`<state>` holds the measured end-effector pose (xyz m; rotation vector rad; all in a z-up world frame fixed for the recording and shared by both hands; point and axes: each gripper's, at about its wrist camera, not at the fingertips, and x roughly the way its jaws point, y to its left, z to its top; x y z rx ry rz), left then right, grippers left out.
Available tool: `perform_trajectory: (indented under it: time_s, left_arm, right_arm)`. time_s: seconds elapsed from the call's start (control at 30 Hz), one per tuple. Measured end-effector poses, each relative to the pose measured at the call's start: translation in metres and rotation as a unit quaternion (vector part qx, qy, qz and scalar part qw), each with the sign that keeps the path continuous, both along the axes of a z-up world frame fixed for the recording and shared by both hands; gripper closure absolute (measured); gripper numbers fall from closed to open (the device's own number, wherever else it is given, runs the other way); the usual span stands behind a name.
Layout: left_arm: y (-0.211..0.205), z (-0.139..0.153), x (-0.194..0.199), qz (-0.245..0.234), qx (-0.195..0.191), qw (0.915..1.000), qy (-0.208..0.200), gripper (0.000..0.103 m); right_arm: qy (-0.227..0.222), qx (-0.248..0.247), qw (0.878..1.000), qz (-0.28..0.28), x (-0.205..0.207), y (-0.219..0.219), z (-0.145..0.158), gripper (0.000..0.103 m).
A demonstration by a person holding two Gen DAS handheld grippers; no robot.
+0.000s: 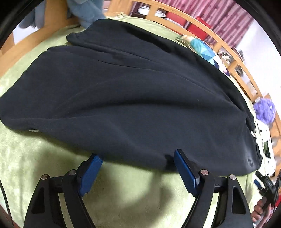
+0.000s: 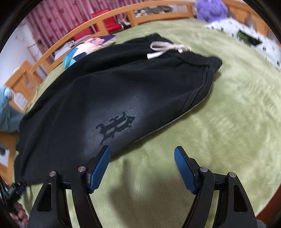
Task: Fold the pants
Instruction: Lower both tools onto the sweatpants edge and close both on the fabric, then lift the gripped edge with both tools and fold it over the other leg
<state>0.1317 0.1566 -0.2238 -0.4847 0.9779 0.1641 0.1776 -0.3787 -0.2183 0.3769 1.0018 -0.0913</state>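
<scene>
Black pants (image 1: 133, 98) lie flat on a light green blanket (image 1: 35, 157), legs stacked one on the other. In the right wrist view the pants (image 2: 105, 98) show a dark logo (image 2: 115, 127), a white drawstring (image 2: 163, 49) and the waistband at the far right. My left gripper (image 1: 138, 157) is open and empty, its fingertips at the near edge of the pants. My right gripper (image 2: 141, 154) is open and empty, its left fingertip (image 2: 103, 156) over the pants' near edge, the other over the blanket.
A wooden bed rail (image 2: 98, 22) curves along the far side. A colourful cushion (image 2: 82, 50) lies behind the pants. A purple plush (image 2: 210, 8) and a white patterned pillow (image 2: 245, 36) sit far right. Blue cloth (image 1: 87, 12) hangs far left. The other gripper (image 1: 267, 187) shows at the left wrist view's right edge.
</scene>
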Motion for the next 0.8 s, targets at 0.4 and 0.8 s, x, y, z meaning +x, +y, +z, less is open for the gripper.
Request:
perform_trajectory:
  time_s: [0.4,0.8]
  left_arm:
    - [0.017,-0.002,0.025,0.047,0.035,0.9981,0.019,0.084]
    - [0.006,0.097,0.066,0.008,0.104,0.992,-0.07,0.091]
  right_arm:
    - [0.001,0.047,0.999,-0.017,0.051,-0.003,-0.026,0.082]
    - [-0.103,0.017,0.994,0.043,0.093,0.02,0.068,0.091]
